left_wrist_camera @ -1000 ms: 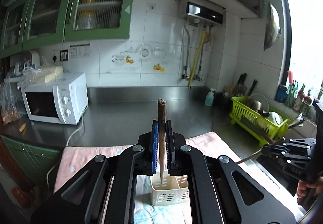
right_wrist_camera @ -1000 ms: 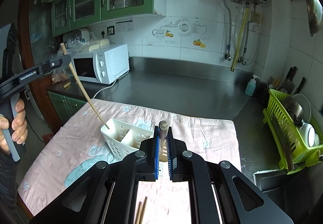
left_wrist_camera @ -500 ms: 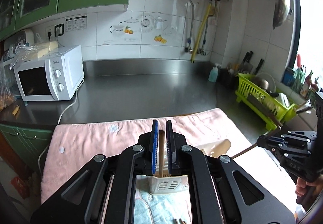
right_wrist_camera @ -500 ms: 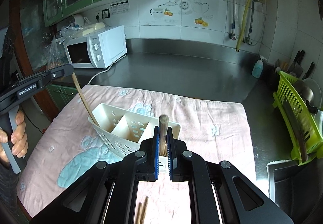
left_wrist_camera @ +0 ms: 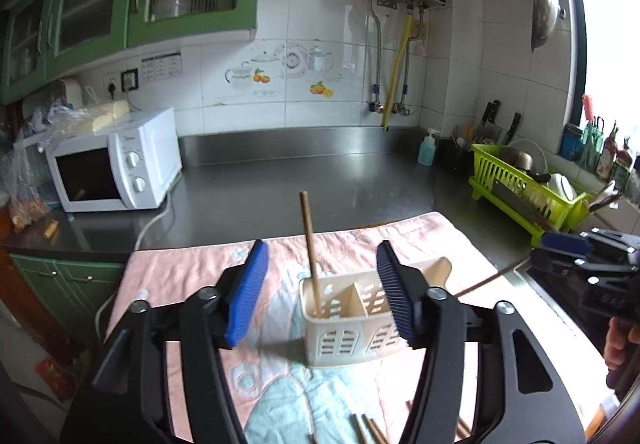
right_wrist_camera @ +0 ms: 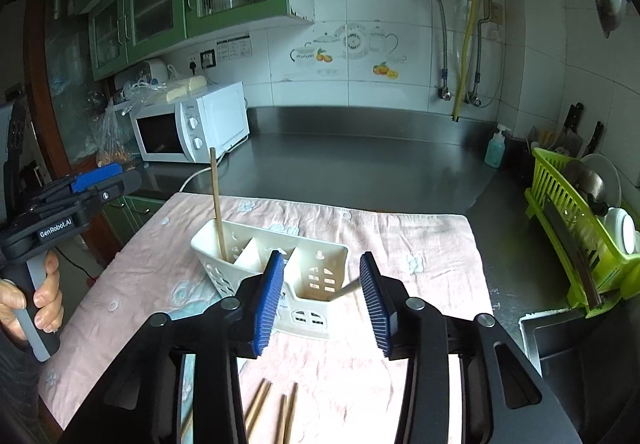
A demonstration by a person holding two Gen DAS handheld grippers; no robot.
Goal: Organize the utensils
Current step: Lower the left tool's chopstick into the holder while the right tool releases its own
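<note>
A cream slotted utensil holder [left_wrist_camera: 340, 328] [right_wrist_camera: 272, 268] stands on a pink towel. One wooden chopstick [left_wrist_camera: 309, 244] [right_wrist_camera: 216, 200] stands upright in its end compartment. A second chopstick [right_wrist_camera: 347, 289] [left_wrist_camera: 480, 283] leans low against the holder's other end. My left gripper [left_wrist_camera: 320, 292] is open and empty, just in front of the holder. My right gripper [right_wrist_camera: 320, 296] is open and empty, close to the leaning chopstick. Several loose chopsticks [right_wrist_camera: 272, 412] [left_wrist_camera: 368, 430] lie on the towel near me.
The pink towel [right_wrist_camera: 400, 244] covers the near steel counter [left_wrist_camera: 320, 180]. A white microwave [left_wrist_camera: 112, 164] stands at the left. A green dish rack [left_wrist_camera: 524, 184] with dishes is at the right, and a soap bottle [left_wrist_camera: 426, 148] near the back wall.
Both grippers opened and let go of their chopsticks. The left one's chopstick now stands in the holder; the right one's leans at the holder's other end. Both grippers drew back a little.
</note>
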